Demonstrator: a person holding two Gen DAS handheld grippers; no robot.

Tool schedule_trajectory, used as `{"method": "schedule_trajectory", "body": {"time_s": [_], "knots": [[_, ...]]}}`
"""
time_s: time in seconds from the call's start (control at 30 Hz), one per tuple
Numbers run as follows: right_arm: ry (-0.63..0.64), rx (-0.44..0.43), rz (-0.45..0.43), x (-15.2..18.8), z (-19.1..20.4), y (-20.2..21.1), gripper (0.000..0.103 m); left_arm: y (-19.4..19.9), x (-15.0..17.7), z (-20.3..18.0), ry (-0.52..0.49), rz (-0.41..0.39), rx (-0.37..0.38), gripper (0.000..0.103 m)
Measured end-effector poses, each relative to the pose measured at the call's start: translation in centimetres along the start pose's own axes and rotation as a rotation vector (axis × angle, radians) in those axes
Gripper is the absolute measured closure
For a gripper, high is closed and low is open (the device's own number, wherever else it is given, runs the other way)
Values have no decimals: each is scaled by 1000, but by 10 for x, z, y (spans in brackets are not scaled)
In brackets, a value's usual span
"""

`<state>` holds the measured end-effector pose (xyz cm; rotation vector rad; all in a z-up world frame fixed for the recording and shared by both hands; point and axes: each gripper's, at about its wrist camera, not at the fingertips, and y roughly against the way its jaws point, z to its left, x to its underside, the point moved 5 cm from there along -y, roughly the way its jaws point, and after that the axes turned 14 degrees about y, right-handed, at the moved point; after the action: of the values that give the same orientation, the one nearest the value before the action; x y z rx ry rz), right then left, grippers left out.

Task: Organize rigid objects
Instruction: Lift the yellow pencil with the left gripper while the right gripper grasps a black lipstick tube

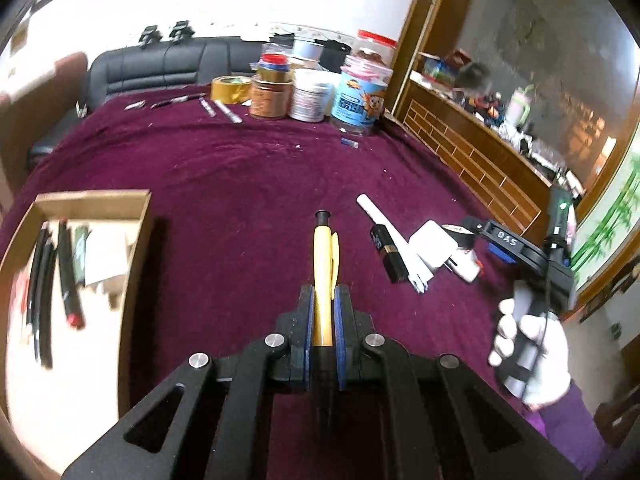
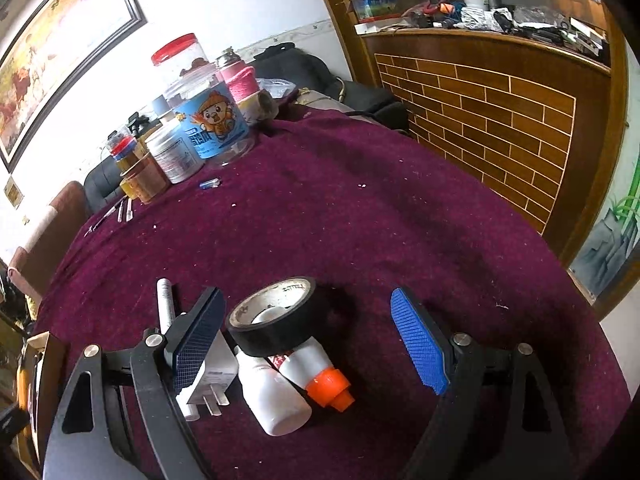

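My left gripper (image 1: 324, 298) is shut on a yellow pen (image 1: 323, 264), held above the purple cloth with its black tip pointing away. To its left stands a cardboard box (image 1: 134, 240) with several dark pens (image 1: 68, 272) in it. My right gripper (image 2: 306, 304) is open, its blue pads (image 2: 420, 344) on either side of a black tape roll (image 2: 280, 334). The roll leans on a white bottle with an orange cap (image 2: 320, 376) and a second white bottle (image 2: 276, 400). A white charger plug (image 2: 212, 376) and a white marker (image 2: 164, 300) lie by the left finger.
Jars and tape rolls (image 1: 312, 92) crowd the table's far edge, with a blue-labelled jar (image 2: 212, 124) among them. A black and gold tube (image 1: 386, 254) lies beside the white marker (image 1: 380, 220). A gloved hand (image 1: 528, 344) holds the right gripper (image 1: 502, 240). A wooden counter (image 2: 500, 120) stands at the right.
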<state>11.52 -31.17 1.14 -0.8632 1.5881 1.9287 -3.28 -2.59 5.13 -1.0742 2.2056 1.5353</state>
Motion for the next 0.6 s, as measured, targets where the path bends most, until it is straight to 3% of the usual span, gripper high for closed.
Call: {"method": "schedule_trajectory", "body": {"time_s": [0.17,0.27,0.33,0.43,0.5,0.6], "knots": [[42,24,5,-3,9,8,20,15,9,14,29,-8,17,96],[147,-47,-48,-11,43,40,20,19,12,18,31,-20,29,96],[251,-145,-19,-14,81,48,20,20,13,21,51,-12,57,96],[356,-192,43,-12,118,40,22,25,14,28,77,-17,85,96],[419,-180,78,-9,136,27,37,33,14,36,92,-33,92,96],[477,-162,165,2,155,-3,49,49,14,57,126,-62,86,96]]}}
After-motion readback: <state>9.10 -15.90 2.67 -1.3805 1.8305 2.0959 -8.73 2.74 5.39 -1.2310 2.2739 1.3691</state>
